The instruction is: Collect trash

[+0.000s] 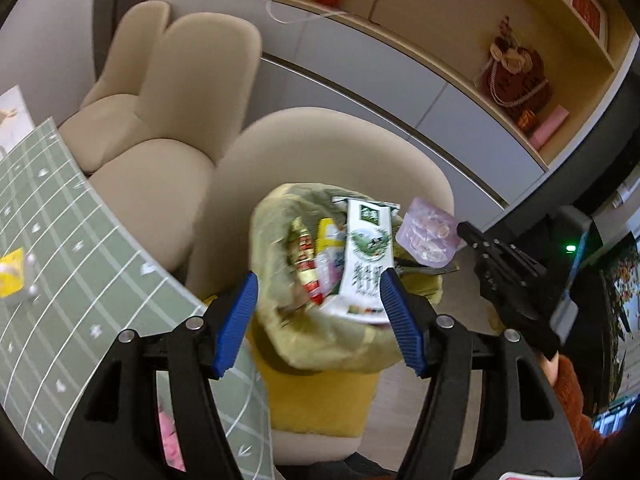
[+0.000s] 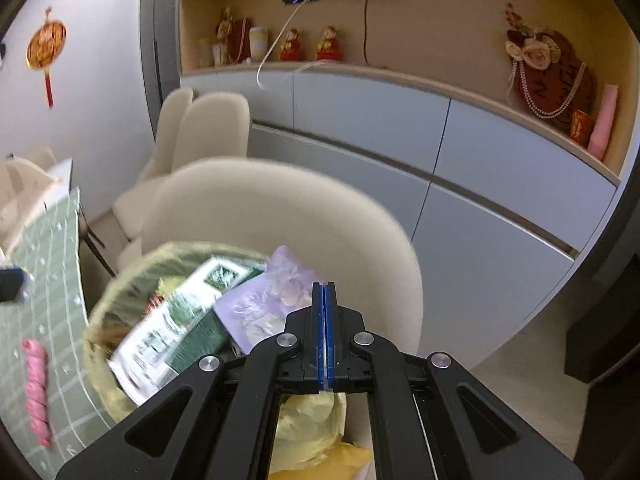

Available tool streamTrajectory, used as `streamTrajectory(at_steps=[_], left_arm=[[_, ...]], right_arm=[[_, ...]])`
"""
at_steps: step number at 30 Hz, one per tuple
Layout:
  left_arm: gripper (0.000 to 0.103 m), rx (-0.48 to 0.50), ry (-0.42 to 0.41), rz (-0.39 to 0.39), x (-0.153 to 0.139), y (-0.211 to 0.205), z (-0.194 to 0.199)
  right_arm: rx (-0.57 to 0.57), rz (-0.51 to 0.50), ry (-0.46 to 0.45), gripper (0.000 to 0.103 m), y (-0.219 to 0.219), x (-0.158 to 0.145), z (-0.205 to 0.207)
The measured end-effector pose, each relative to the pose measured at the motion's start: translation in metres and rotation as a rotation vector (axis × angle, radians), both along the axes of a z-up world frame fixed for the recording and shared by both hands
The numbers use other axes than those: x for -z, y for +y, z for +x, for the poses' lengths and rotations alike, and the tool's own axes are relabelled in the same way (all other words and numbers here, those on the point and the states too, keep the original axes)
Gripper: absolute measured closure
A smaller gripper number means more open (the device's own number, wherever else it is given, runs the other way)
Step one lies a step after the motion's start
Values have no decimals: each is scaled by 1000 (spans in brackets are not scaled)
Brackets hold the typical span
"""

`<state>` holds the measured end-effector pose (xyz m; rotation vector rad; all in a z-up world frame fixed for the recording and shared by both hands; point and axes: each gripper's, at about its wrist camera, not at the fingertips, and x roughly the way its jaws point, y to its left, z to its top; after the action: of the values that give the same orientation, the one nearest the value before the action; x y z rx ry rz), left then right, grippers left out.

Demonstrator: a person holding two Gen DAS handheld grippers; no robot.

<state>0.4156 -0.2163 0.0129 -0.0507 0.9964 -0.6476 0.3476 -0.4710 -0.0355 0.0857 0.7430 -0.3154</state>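
Observation:
A yellow trash bin with a yellow-green bag liner sits on a beige chair. It holds several wrappers and a green-and-white milk carton, which leans on the rim. My left gripper is open just above the bin; the carton lies between its blue pads, free of them. My right gripper is shut on a purple packet and holds it over the bin's right rim. In the left wrist view the right gripper pinches the purple packet.
A green gridded table mat lies at left with a yellow wrapper on it. A pink twisted item lies on the mat. Beige chairs stand behind the bin. Grey cabinets run along the back.

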Motion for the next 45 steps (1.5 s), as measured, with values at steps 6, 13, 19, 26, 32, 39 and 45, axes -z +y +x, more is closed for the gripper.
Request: streamTrajectory(at_steps=[6, 13, 19, 26, 32, 39, 45], left_arm=[[43, -83, 6, 2, 6, 28, -9], [43, -192, 18, 5, 17, 69, -20], [42, -240, -28, 14, 16, 110, -43], [38, -225, -73, 53, 18, 151, -82], [32, -169, -183, 89, 13, 176, -136], [25, -141, -255, 82, 2, 208, -191], [25, -129, -375, 96, -19, 222, -232]], right_arm=[[-58, 121, 69, 100, 14, 31, 11], [-63, 221, 65, 98, 17, 41, 8], [-49, 281, 6, 68, 18, 26, -18], [-47, 275, -82, 65, 56, -13, -73], [-82, 262, -140, 65, 123, -38, -138], [-100, 224, -154, 65, 202, -53, -208], [-108, 139, -179, 65, 253, -68, -249]])
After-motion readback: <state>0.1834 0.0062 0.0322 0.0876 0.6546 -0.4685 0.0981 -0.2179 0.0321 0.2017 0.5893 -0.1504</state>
